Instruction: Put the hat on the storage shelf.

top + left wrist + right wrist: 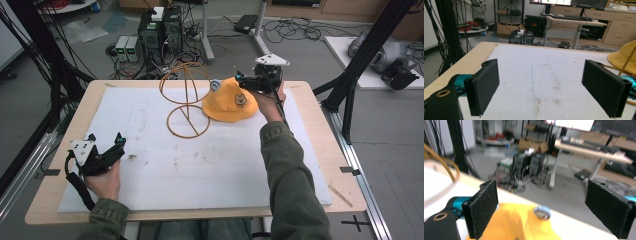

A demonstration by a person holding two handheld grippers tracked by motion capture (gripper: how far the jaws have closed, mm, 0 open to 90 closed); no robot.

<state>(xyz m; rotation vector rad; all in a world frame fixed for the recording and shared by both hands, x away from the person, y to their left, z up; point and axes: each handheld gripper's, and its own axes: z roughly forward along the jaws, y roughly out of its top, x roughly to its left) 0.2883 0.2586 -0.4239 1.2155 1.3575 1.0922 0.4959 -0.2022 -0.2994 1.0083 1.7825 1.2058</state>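
Yellow bucket hat lies on the white foam mat near the table's far edge, touching a wire hat stand on its left. Right gripper hangs over the hat's far right side, jaws spread wide and holding nothing — in the right gripper view the hat lies below and between the pads, apart from both. Left gripper rests at the mat's near left, well apart from the hat, jaws wide open and empty.
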